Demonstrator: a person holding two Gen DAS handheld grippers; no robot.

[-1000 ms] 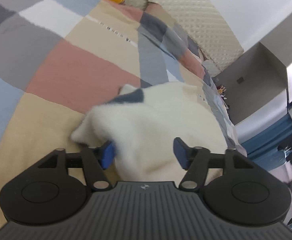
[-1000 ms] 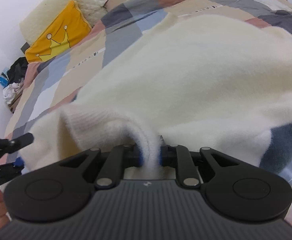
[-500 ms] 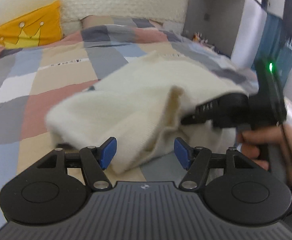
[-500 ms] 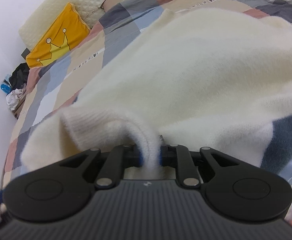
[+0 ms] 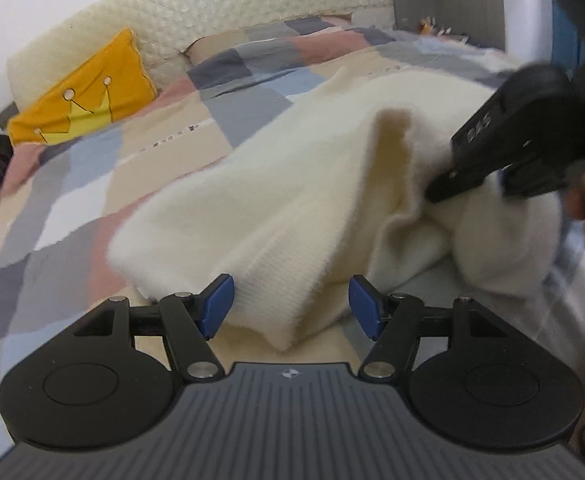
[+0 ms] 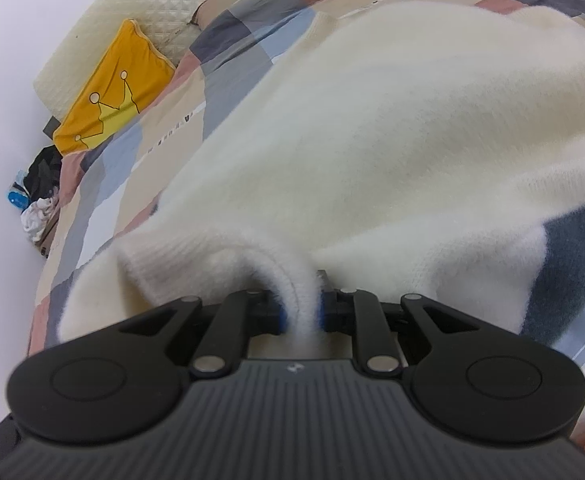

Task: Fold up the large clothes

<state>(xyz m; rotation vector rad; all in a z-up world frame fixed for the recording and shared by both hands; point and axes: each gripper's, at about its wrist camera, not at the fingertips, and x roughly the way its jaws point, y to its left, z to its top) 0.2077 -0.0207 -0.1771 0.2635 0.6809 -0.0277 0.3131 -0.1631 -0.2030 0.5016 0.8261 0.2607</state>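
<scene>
right gripper (image 6: 301,312): jaws clenched on sweater (image 6: 372,152) cuff | left gripper (image 5: 291,305): jaws released, sweater hem between them, ungripped | sweater draped ahead on bed (image 5: 104,168) | advice: hem to be seated deep before closing, both edges lifted level

The sweater (image 6: 372,140) lies on the bedspread (image 6: 228,40), the pillow (image 6: 116,88) behind it to the left.

Open patchwork bedspread (image 5: 92,184) is left to the left of the cream sweater (image 5: 276,184). The far end is closed off by the yellow cushion (image 5: 88,92) and headboard (image 5: 212,8); the right is blocked by the right gripper (image 5: 504,152).
</scene>
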